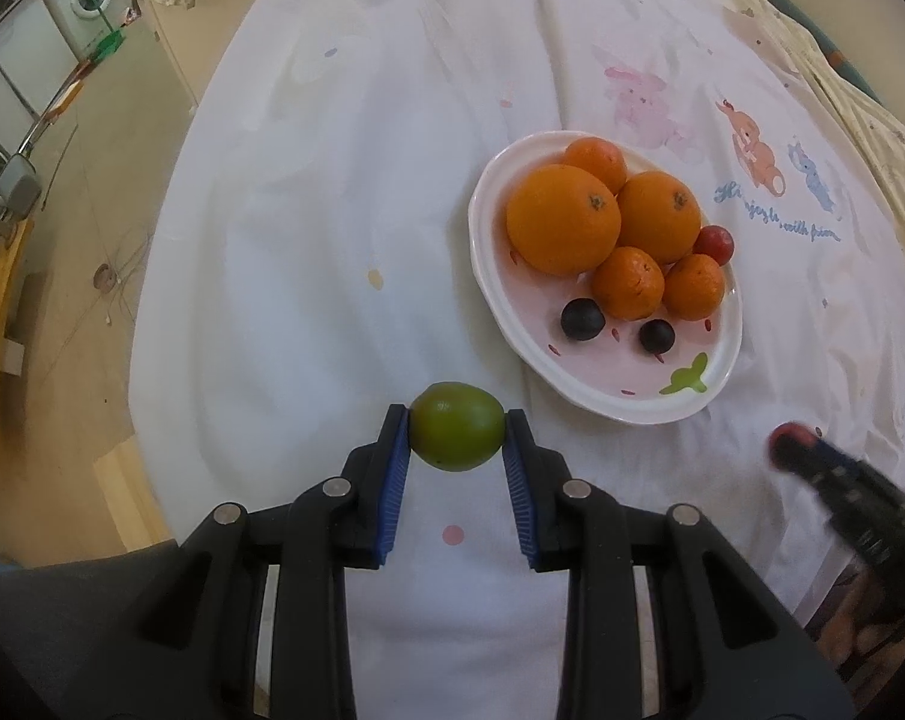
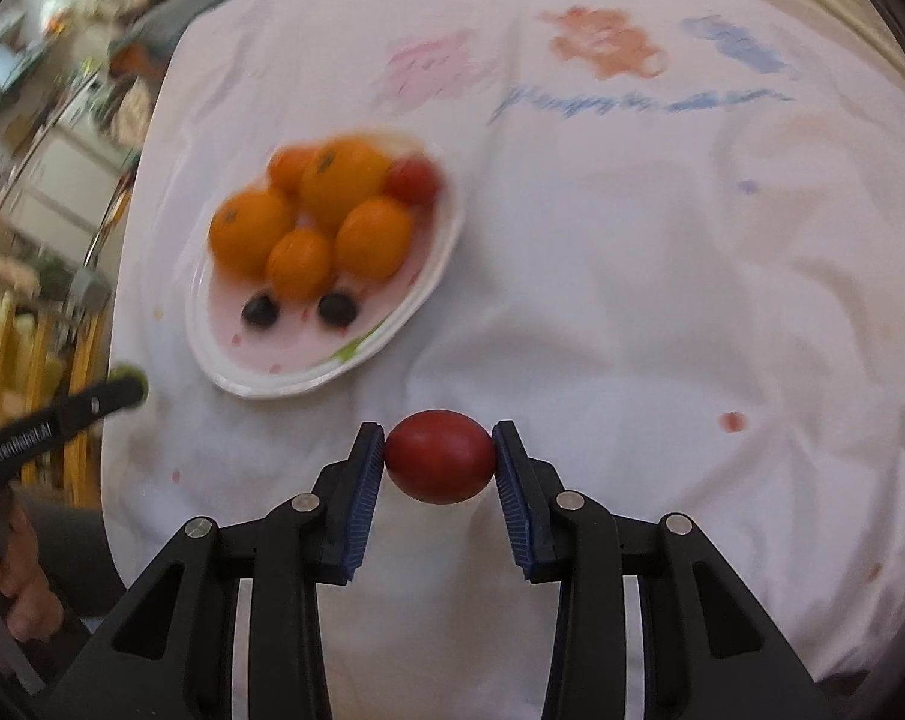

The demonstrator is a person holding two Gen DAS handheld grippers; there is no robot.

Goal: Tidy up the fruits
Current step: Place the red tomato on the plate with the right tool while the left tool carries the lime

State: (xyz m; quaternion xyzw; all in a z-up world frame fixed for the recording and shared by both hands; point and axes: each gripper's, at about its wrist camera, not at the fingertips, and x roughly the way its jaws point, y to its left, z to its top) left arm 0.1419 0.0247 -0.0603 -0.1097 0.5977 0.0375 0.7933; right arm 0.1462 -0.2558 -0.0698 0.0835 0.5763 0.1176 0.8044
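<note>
White cartoon-print tablecloth (image 1: 332,240) underlies left gripper (image 1: 457,429) jaws clamped on lime (image 1: 457,426), right gripper (image 2: 439,459) on plum (image 2: 439,456).

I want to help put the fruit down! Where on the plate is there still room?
Bare room is at the plate's near end, between the two dark plums and the green leaf print. The far half is crowded with oranges. The cloth left of the plate is bare.

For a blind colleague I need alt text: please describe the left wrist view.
The left tool grips a green lime above a white cloth. Ahead to the right, a white plate holds oranges, small tangerines and two dark berries. The right tool, blurred, holds a red fruit at the right edge.
</note>
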